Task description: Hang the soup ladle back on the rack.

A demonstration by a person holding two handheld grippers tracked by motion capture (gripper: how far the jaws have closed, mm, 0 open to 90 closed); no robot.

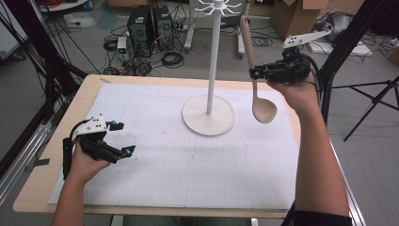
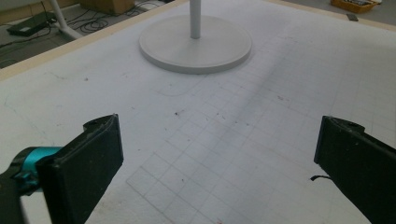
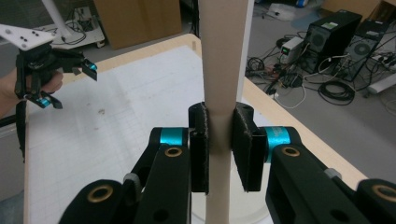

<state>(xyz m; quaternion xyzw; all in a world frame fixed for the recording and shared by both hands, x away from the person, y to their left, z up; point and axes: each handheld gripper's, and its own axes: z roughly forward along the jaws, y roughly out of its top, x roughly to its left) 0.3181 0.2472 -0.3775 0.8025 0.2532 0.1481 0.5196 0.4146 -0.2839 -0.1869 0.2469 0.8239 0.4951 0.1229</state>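
Black padded jaws of the right tool (image 3: 219, 149) are clamped on the smooth beige wooden spoon (image 1: 256, 75), upright at upper right, bowl down beside the white round-based stand (image 1: 208, 113). Left tool (image 1: 120, 138) sits jaws apart at lower left over the gridded bench (image 1: 197, 165).

- pretty clearly a robotics/research lab, not anyone's home
- bare concrete-looking floor (image 1: 197, 59) with loose cables (image 1: 171, 59) snaking everywhere
- two black desktop PC towers (image 1: 149, 23) just parked on the floor behind the table
- cardboard boxes (image 1: 301, 14) stacked along the back
- black tripod legs (image 1: 371, 101) and frame struts standing around the table
- the wooden table (image 1: 42, 174) has a white gridded mat (image 1: 188, 160), total test-bench vibe
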